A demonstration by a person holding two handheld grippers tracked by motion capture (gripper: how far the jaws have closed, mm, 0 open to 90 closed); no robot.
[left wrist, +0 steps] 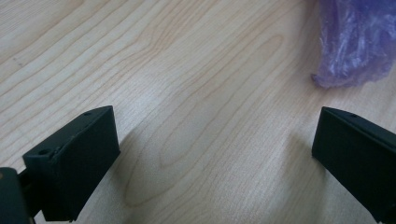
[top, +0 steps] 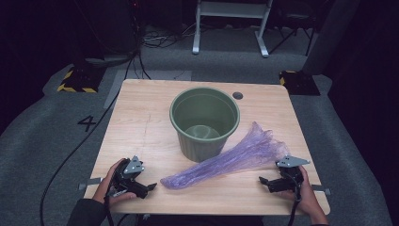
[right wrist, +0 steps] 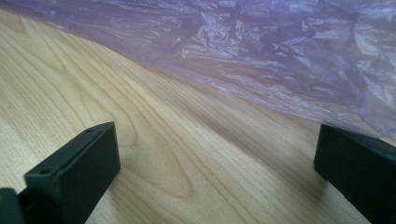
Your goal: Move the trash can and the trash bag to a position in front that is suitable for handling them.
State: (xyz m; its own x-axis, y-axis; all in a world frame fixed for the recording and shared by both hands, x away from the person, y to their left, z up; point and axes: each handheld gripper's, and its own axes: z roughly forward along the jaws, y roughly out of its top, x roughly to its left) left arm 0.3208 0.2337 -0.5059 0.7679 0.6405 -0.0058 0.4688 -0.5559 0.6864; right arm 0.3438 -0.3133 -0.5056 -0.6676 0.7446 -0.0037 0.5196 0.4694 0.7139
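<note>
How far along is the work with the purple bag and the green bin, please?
Nothing looks done yet. The bag lies stretched flat on the table beside the empty bin, touching neither gripper. The left gripper sits near its narrow end, the right gripper by its wide end, jaws open on both. Probably left: grasping the bag and fitting it into the bin.

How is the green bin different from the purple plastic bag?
The green bin stands upright on the table, while the purple plastic bag lies flat. The bin looks stiff and ribbed; the bag is thin, crinkly and see-through. The bin is round; the bag is long, fanning out at one end. Both rest on the same table, touching neither gripper.
</note>
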